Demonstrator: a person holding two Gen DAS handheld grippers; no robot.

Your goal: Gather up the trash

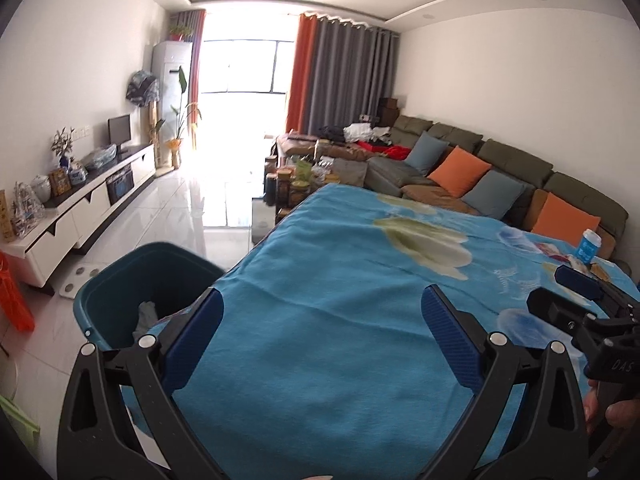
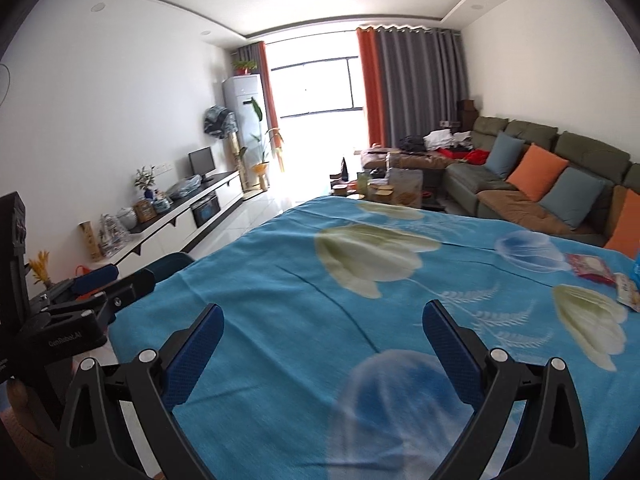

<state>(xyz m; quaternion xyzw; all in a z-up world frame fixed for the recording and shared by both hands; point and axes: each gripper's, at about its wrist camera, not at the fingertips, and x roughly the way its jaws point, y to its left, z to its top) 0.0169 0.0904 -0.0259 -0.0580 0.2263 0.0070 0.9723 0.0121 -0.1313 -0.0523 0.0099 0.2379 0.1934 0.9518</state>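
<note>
My left gripper (image 1: 322, 300) is open and empty above the near left part of a table under a blue flowered cloth (image 1: 340, 320). A dark teal bin (image 1: 132, 280) stands on the floor left of the table, with grey crumpled trash (image 1: 146, 314) inside. My right gripper (image 2: 322, 316) is open and empty over the cloth (image 2: 320, 280); it also shows in the left wrist view (image 1: 576, 292). At the table's far right lie a red-and-white wrapper (image 2: 590, 266), another wrapper (image 2: 628, 290) and a blue-and-white container (image 1: 588, 246).
A sofa (image 2: 520, 184) with orange and blue cushions runs along the right wall. A low table with jars (image 1: 296, 184) stands beyond the cloth. A white TV cabinet (image 1: 80, 208) lines the left wall. An orange bag (image 1: 14, 300) sits on the floor at left.
</note>
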